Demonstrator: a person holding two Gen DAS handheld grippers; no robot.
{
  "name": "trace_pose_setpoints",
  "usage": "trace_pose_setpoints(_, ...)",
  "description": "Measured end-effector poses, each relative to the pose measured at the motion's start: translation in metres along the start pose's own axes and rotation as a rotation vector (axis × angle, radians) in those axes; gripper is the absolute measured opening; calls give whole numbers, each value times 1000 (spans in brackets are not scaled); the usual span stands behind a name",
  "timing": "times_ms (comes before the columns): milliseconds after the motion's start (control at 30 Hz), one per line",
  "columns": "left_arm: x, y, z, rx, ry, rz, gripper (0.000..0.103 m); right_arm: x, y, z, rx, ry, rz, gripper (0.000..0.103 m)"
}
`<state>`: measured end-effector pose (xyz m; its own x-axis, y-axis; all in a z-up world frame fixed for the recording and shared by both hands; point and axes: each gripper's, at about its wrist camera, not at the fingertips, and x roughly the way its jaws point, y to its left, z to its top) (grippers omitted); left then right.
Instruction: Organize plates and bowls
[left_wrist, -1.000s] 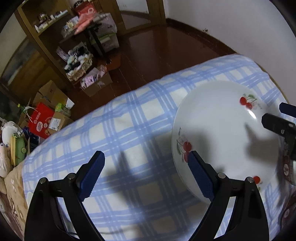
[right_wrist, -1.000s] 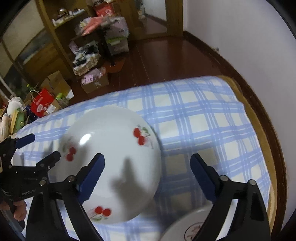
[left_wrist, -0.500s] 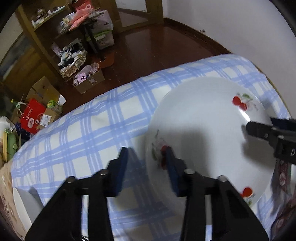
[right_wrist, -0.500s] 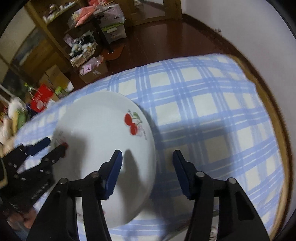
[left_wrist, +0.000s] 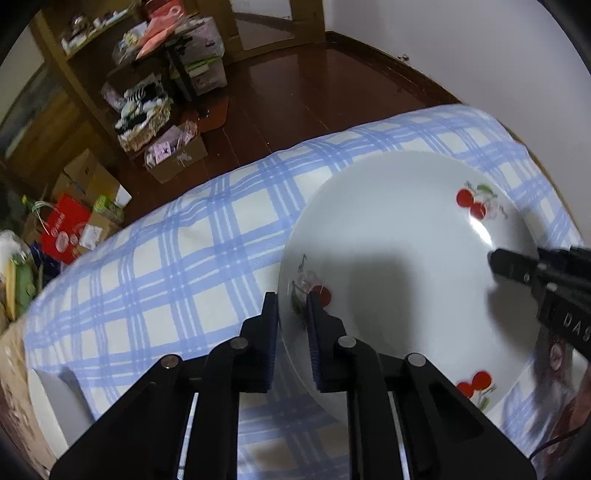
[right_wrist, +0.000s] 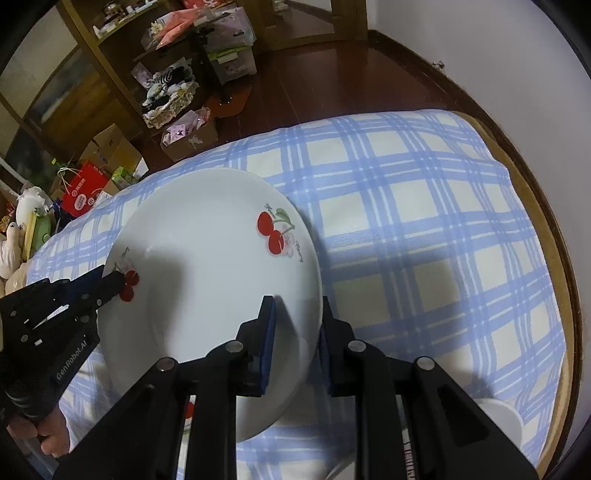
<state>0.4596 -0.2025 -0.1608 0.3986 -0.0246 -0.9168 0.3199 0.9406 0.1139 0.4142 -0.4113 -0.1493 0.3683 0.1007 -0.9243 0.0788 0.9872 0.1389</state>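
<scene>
A: From the left wrist, how far along does it look?
B: Early, I'd judge: the cherry-print plate lies on the checked surface, not yet stacked. The left gripper has just been closing; its fingers pinch the plate's left rim

A: And the right wrist?
B: The right gripper has just been closing too; its fingers clamp the plate at the opposite rim. Another white dish waits nearby

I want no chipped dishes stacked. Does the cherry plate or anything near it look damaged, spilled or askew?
Nothing stands out. The cherry plate shows no chip or crack on its visible face, and the checked cloth is unstained. The left gripper and right gripper clamp opposite rims.
</scene>
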Motion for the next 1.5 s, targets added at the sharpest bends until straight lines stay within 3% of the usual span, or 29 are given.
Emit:
trace_pose_setpoints(433,-6,14,-12,-27,7,-73,13,-11,2,-9,-12,-24,12,19)
trace_pose_setpoints(600,-7,22,-14,-51,31,-65,11,-19,3,-14,7,-11,63,14)
trace_pose_setpoints(767,-13,35,-22,-98,46,-125,10,-23,7,-21,7,-9,70,14)
trace_pose_setpoints(900,-21,38,-32,-95,55,-124,10,-28,12,-30,-2,-2,78,14)
trace_pose_setpoints(1033,-28,47,-45,-115,70,-147,9,-34,12,-40,45,30,134,11)
trace_pose_setpoints(1500,-94,68,-86,-136,29,-153,9,-97,46,-74,0,-21,147,10)
